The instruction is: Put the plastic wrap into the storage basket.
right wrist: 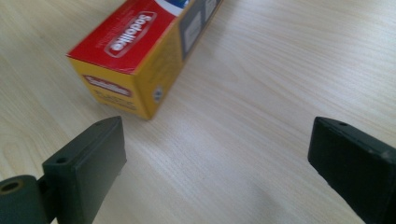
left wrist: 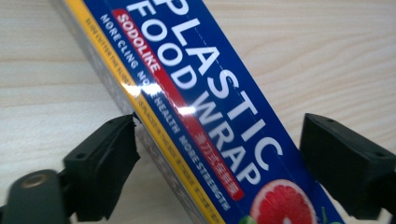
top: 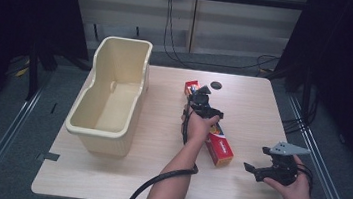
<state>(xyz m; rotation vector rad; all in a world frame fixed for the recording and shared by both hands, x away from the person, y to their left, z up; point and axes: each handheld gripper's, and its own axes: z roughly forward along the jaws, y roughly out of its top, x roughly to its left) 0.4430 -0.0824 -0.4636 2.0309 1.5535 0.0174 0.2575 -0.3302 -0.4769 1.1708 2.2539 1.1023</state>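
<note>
High view: we see a cream tub [top: 109,97] beside our plastic wrap box [top: 219,147]. Left gripper [top: 203,102] straddles it, one pad touching; right gripper [top: 257,170] gapes.

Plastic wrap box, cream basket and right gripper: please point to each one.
Plastic wrap box [left wrist: 205,107], left gripper view, on its blue printed top face.
Cream basket [top: 91,131], high view, on its near rim.
Right gripper [top: 252,171], high view, between its jaw tips.
</note>
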